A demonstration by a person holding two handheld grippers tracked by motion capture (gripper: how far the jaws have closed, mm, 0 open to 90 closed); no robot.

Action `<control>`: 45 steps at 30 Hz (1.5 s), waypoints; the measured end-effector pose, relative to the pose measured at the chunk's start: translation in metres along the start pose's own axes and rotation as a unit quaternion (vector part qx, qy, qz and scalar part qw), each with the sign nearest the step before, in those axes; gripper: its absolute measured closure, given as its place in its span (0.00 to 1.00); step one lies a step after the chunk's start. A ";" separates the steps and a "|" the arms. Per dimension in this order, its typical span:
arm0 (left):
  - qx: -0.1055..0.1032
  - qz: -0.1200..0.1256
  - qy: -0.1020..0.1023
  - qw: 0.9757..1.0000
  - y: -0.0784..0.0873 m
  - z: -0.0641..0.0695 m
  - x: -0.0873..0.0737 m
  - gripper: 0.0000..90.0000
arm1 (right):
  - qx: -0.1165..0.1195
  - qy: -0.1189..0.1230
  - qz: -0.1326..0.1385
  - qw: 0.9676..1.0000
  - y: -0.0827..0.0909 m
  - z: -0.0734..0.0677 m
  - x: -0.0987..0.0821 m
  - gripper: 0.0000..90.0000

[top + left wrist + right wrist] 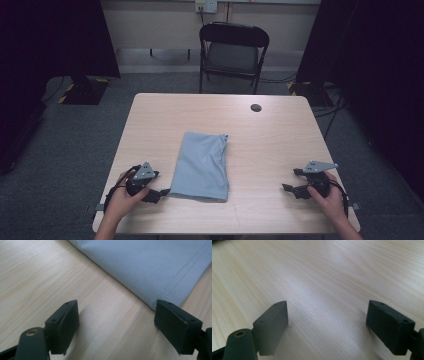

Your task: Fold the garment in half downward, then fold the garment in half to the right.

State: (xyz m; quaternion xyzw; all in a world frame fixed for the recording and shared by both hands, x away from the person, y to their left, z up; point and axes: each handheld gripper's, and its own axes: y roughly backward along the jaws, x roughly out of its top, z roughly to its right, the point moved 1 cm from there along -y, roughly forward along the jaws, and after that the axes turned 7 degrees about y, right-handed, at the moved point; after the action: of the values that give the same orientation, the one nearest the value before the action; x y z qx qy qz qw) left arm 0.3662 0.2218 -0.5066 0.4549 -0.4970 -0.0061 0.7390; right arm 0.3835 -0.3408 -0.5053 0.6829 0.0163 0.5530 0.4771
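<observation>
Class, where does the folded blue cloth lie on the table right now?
In the high view the folded blue cloth lies near the table's middle toward the near edge, its near left corner just beside the open left gripper.

Light blue-grey cloth (202, 167), folded flat into a tall rectangle, smooth, top edge slightly rumpled. A stitched hem runs along its near edge in the left gripper view (175, 287). Its near-left corner lies just ahead of the left gripper (116, 322), touching or almost touching one of the wide-spread jaws, not between them. Well apart from the right gripper (295, 180), jaws wide over bare wood.
</observation>
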 end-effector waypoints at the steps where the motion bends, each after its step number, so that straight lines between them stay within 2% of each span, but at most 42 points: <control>1: 0.000 0.002 0.001 1.000 0.000 0.000 -0.001 0.22 | -0.001 0.001 -0.001 1.000 0.000 0.000 0.000 0.19; 7: -0.003 0.005 -0.003 1.000 -0.001 0.000 -0.002 0.18 | -0.013 0.005 -0.007 1.000 0.001 0.000 -0.001 0.17; 34: 0.001 0.005 0.001 1.000 -0.001 0.002 -0.002 0.17 | -0.012 0.007 -0.009 1.000 0.005 -0.002 -0.005 0.16; 45: 0.001 0.005 0.002 1.000 -0.001 0.003 -0.002 0.17 | -0.024 -0.004 -0.010 1.000 0.019 0.003 -0.018 0.15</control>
State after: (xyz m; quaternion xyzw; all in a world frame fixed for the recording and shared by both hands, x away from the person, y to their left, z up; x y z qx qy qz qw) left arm 0.3630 0.2206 -0.5085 0.4534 -0.4978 -0.0010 0.7393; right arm 0.3693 -0.3632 -0.5057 0.6732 0.0086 0.5458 0.4988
